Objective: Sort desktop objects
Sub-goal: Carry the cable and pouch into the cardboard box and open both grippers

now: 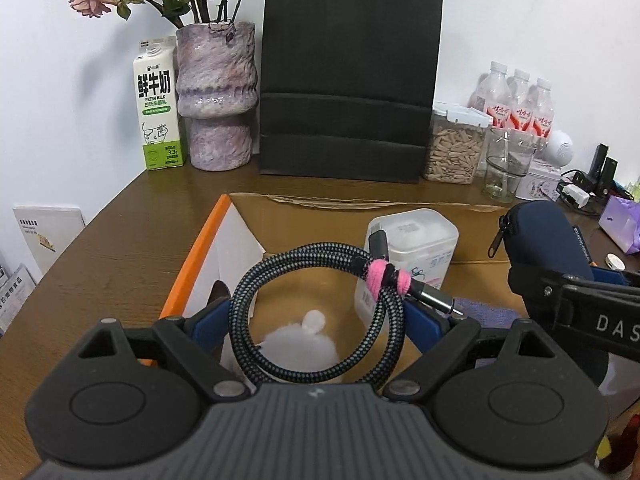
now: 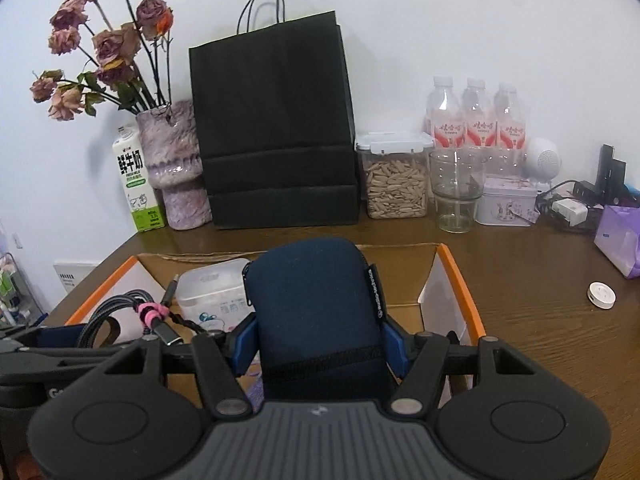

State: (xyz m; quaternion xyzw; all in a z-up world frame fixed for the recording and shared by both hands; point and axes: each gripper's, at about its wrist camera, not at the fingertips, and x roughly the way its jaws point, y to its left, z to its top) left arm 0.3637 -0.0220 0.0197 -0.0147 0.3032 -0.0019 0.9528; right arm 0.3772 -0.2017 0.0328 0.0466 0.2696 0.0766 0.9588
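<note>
My left gripper (image 1: 320, 320) is shut on a coiled black braided cable (image 1: 280, 280) tied with a pink strap (image 1: 386, 276), held above the open cardboard box (image 1: 360, 204). The cable also shows in the right wrist view (image 2: 116, 312). My right gripper (image 2: 320, 344) is shut on a navy zip pouch (image 2: 316, 300), held over the same box (image 2: 456, 276); the pouch shows at right in the left wrist view (image 1: 544, 240). Inside the box sit a white plastic container (image 1: 416, 236), a white fluffy item (image 1: 304, 336) and a purple cloth (image 1: 488, 312).
Along the back wall stand a milk carton (image 1: 158, 112), a purple vase (image 1: 218, 96) with dried roses, a black paper bag (image 1: 348, 76), a seed container (image 1: 454, 148), a glass (image 1: 506, 168) and water bottles (image 1: 516, 100). A small white round disc (image 2: 601, 295) and a purple packet (image 2: 618, 240) lie at right.
</note>
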